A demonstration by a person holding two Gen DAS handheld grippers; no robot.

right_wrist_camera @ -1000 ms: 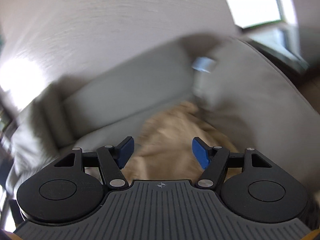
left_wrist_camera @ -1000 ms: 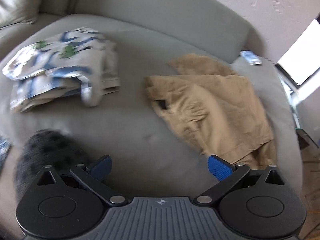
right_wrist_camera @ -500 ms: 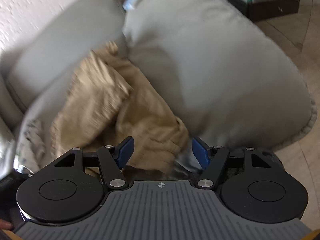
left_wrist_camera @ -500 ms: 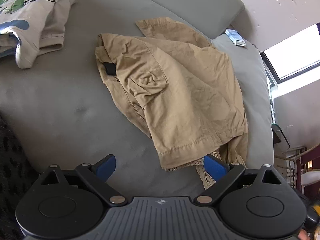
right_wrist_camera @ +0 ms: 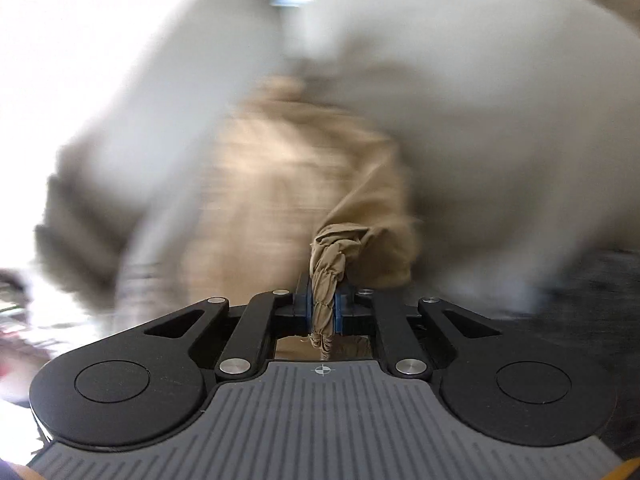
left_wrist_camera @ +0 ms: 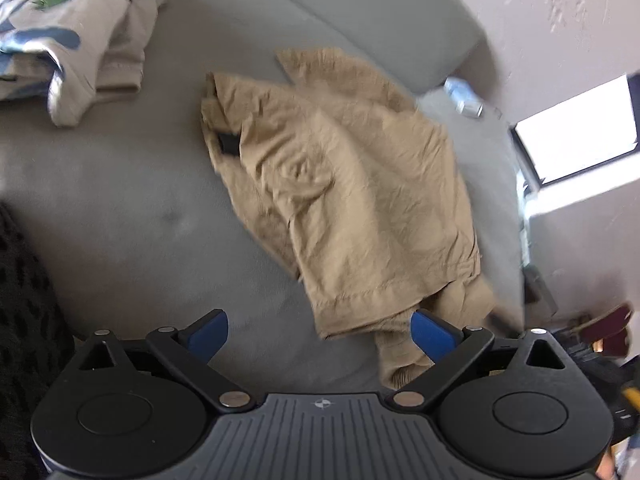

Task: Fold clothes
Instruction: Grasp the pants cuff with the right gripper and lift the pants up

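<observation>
1. The tan garment (left_wrist_camera: 352, 196) lies crumpled on the grey sofa seat (left_wrist_camera: 120, 208), spreading from the centre of the left wrist view toward 4 o'clock, where its lower end hangs over the seat's front edge.
2. The left claw (left_wrist_camera: 318, 334) has its blue pads wide apart and grips nothing. The garment's hem lies between the pads, nearer the right one, whose tip overlaps the cloth; whether it touches is unclear.
3. The right claw (right_wrist_camera: 323, 308) is closed tight on a bunched fold of the tan garment (right_wrist_camera: 328, 280). A gathered strip of cloth runs between the pads and pokes out behind them toward the claw's body.
4. The rest of the right wrist view is heavily smeared by blur. Only tan cloth at the centre and pale grey cushion (right_wrist_camera: 500, 140) from 12 to 3 o'clock can be made out.
5. At 10 to 11 o'clock in the left wrist view sits a patterned garment (left_wrist_camera: 68, 36), white with blue and green marks, folded in a heap, well apart from the tan one.
6. A dark spotted fabric (left_wrist_camera: 24, 300) fills the 8 to 9 o'clock edge, beside the left claw.
7. A small pale blue object (left_wrist_camera: 464, 98) rests on the sofa's arm at 2 o'clock, near the backrest (left_wrist_camera: 360, 12) and beyond the tan cloth.
8. A bright window (left_wrist_camera: 580, 128) shows at 3 o'clock, beyond the sofa's arm.
</observation>
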